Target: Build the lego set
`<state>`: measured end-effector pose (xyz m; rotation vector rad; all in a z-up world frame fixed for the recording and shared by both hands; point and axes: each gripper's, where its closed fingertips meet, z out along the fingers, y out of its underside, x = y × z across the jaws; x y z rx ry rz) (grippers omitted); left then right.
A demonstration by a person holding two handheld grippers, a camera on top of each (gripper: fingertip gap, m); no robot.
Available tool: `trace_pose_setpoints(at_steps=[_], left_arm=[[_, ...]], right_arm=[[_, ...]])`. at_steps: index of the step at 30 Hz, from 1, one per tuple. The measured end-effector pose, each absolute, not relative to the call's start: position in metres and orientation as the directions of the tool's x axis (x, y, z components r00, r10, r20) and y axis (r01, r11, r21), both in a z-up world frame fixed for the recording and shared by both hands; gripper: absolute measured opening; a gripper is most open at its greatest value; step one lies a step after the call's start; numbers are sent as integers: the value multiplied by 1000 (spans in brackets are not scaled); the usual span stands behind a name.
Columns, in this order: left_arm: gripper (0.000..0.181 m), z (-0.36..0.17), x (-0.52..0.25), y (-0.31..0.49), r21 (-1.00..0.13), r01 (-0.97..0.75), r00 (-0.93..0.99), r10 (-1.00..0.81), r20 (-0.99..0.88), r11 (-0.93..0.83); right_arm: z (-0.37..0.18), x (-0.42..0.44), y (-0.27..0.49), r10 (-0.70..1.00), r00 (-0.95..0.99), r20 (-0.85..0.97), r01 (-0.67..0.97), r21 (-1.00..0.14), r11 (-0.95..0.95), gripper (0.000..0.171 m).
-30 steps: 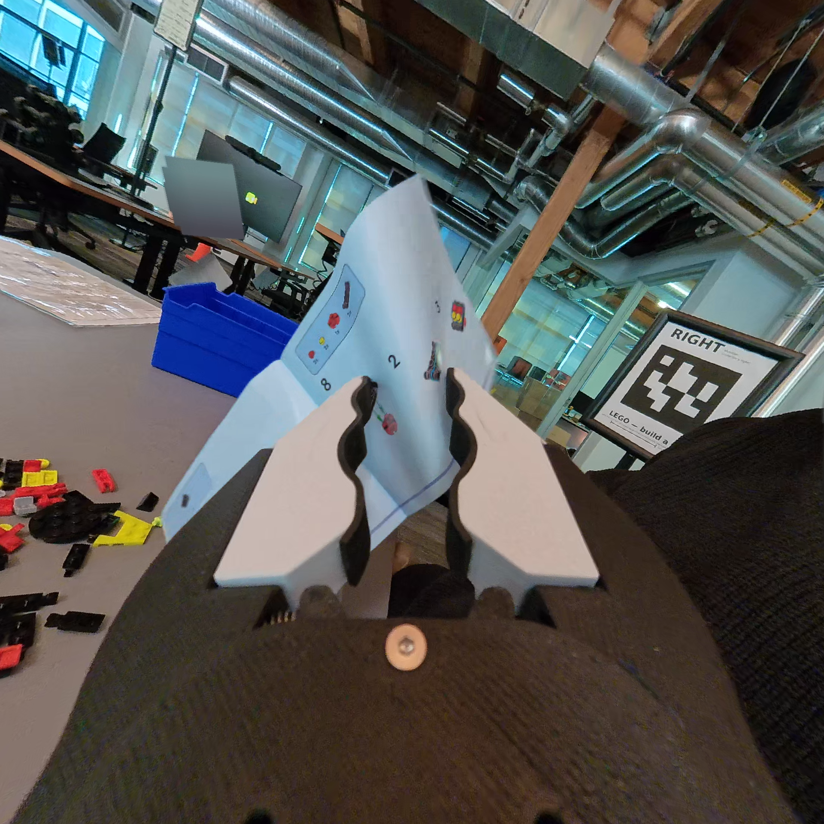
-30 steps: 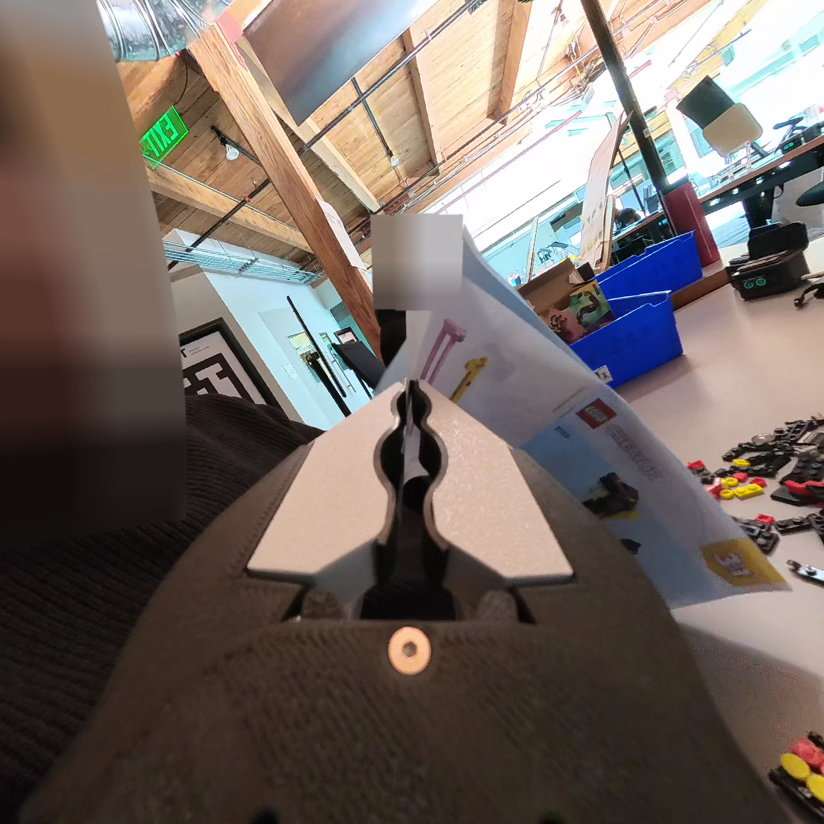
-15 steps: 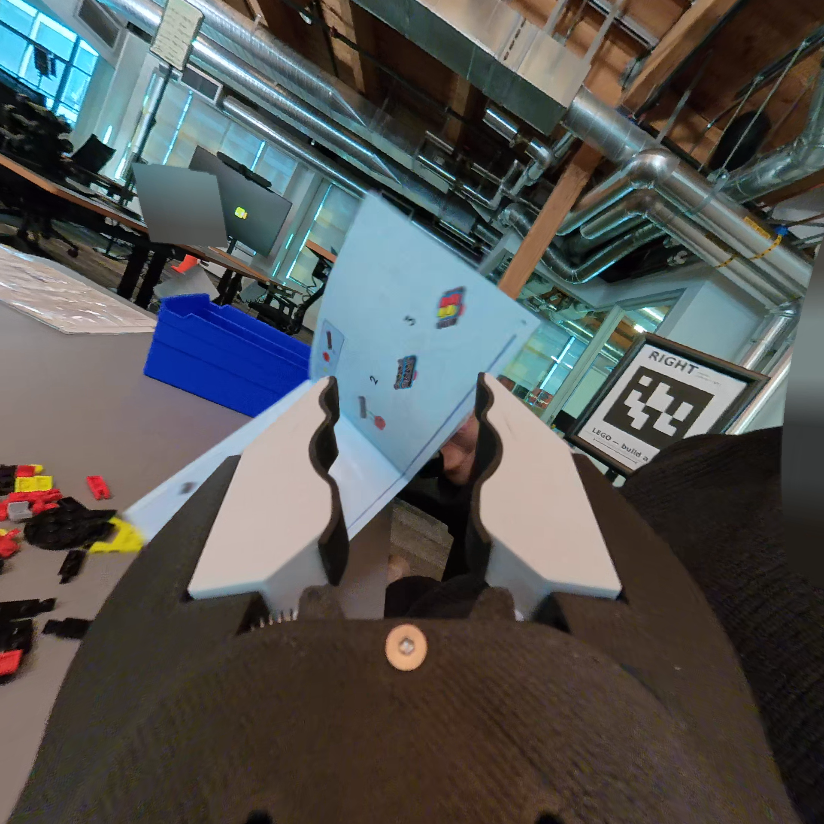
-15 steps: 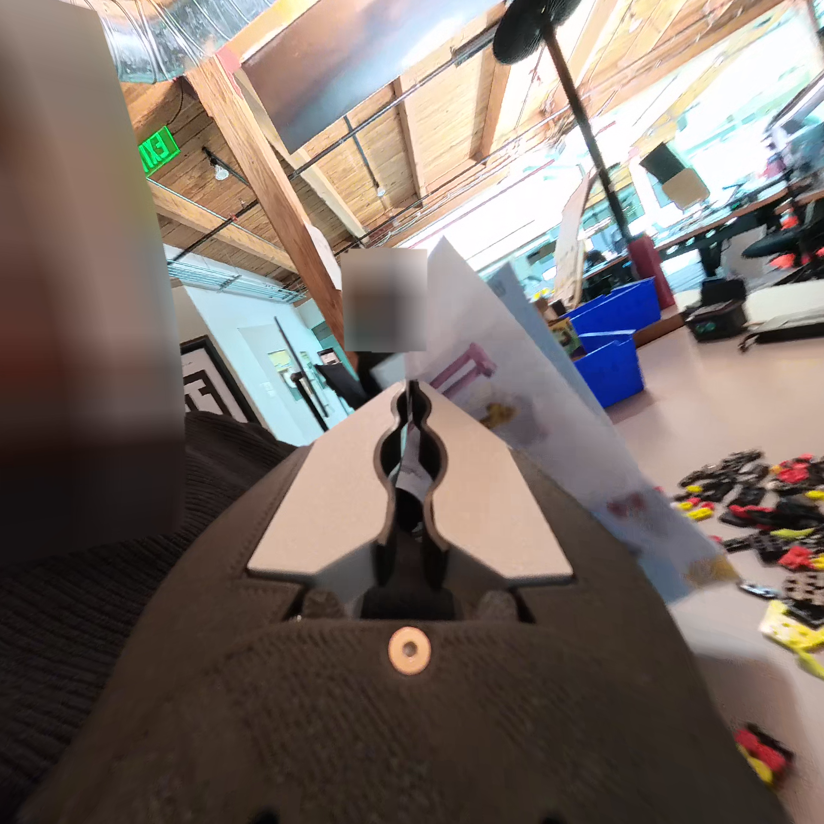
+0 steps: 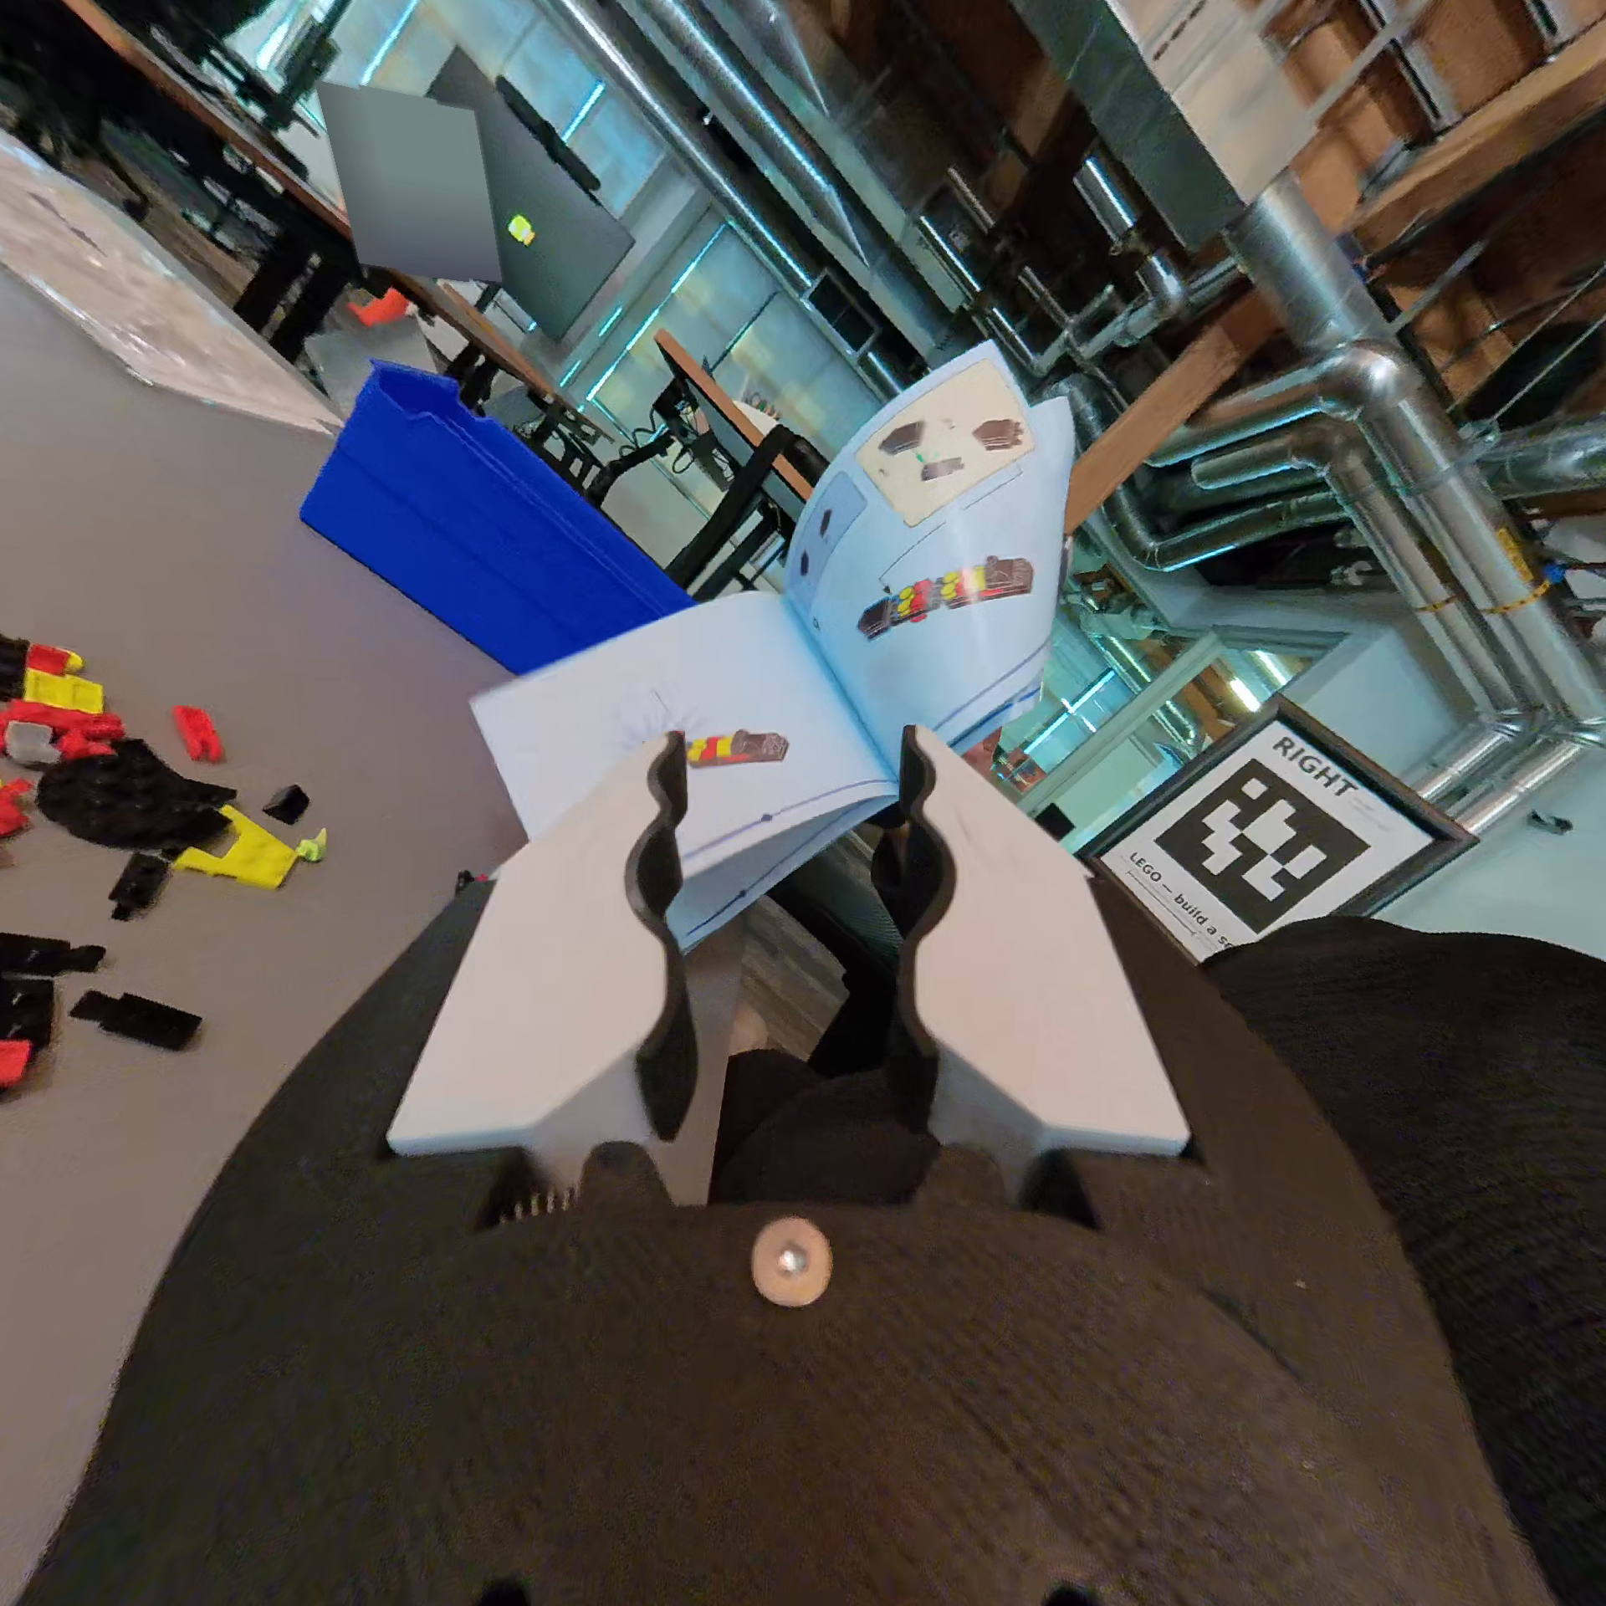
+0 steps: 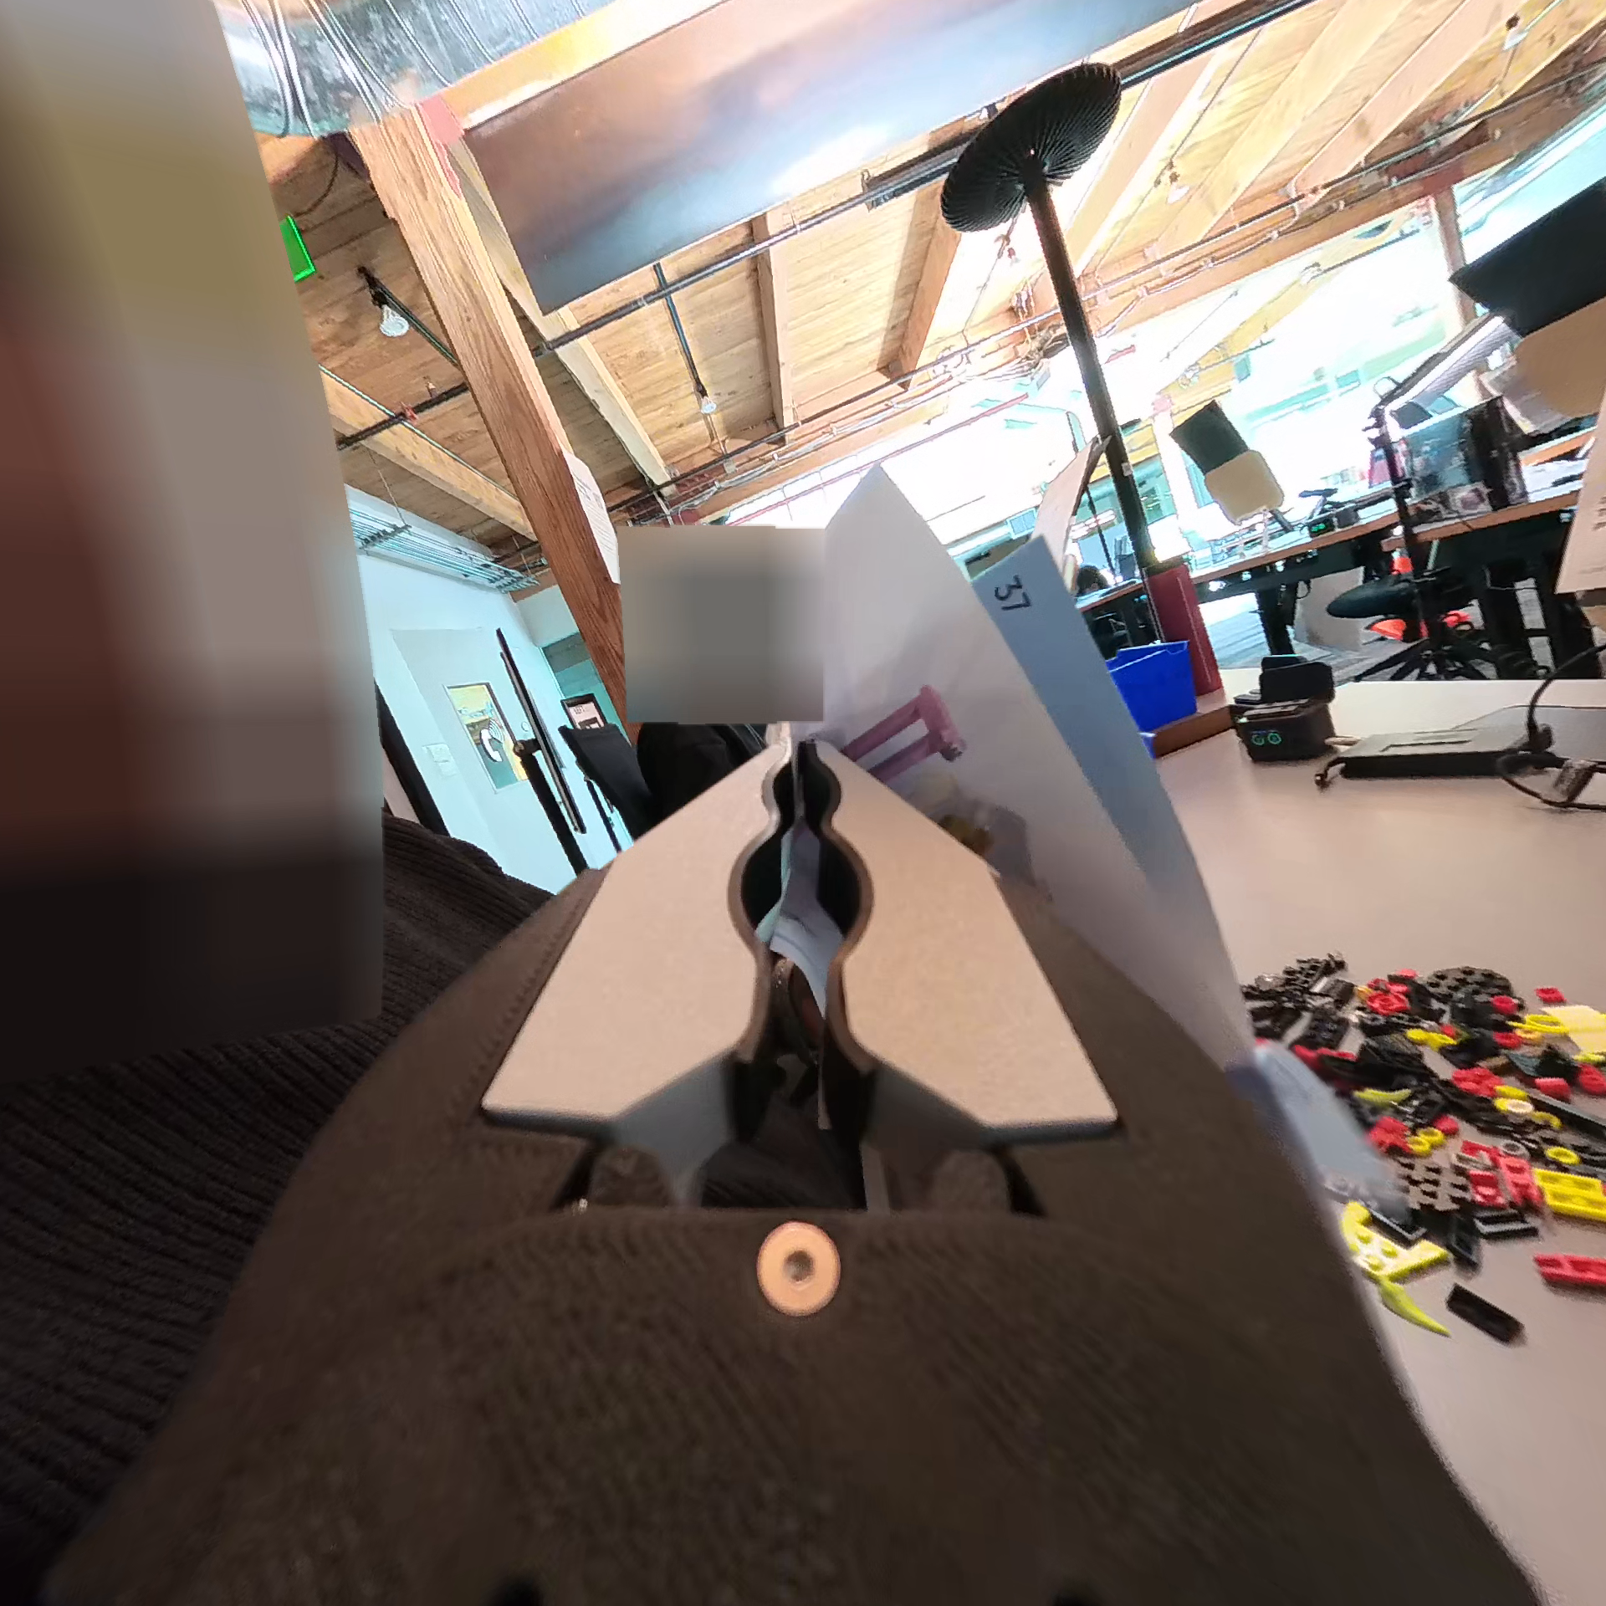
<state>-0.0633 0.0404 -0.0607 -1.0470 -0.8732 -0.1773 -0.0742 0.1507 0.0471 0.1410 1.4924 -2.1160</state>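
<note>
A pale blue instruction booklet [image 5: 782, 695] hangs open in the air in the left wrist view, one page curling upward. My left gripper [image 5: 786, 765] is open just below its lower edge, holding nothing. My right gripper [image 6: 798, 756] is shut on the booklet [image 6: 1043, 739], whose pages rise to the right of the jaws. Loose black, red and yellow Lego pieces [image 6: 1477, 1104] lie on the grey table [image 6: 1347, 869] at the right. They also show in the left wrist view [image 5: 104, 782] at the left.
A blue bin [image 5: 461, 513] stands at the back of the table in the left wrist view. A framed sign [image 5: 1260, 834] with a black-and-white marker stands at the right. A black device [image 6: 1286, 721] and cables lie at the far right of the table. Dark knit sleeves cover both wrists. My hands' fingertips stand some 15 cm from each other.
The booklet has swung and fallen open to a new spread with a page curling up. My left gripper has opened wider. My right gripper has stayed shut on the booklet and turned right.
</note>
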Motion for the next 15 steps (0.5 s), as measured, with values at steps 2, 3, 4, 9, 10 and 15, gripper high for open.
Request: trace_pose_setpoints(at_steps=[2, 3, 4, 9, 10, 15], left_arm=[[47, -62, -64, 40, -676, 522, 656, 262, 708, 520], [46, -62, -64, 40, -677, 523, 656, 263, 708, 518], [46, -63, -64, 41, -678, 524, 657, 262, 707, 516], [47, -67, -61, 48, -692, 534, 664, 266, 699, 486], [47, -69, -60, 50, -698, 536, 665, 272, 696, 475], [59, -92, -64, 60, -704, 585, 614, 348, 709, 402]], right_arm=[[48, -73, 151, -374, -845, -382, 486, -840, -240, 0], [48, -73, 151, -376, -844, -382, 488, -839, -241, 0], [49, -73, 151, -379, -843, -382, 489, -838, -243, 0], [52, -72, 153, -402, -827, -392, 513, -819, -257, 0], [52, -72, 153, -406, -824, -394, 517, -816, -258, 0], [57, -65, 155, -454, -802, -387, 535, -803, -261, 0]])
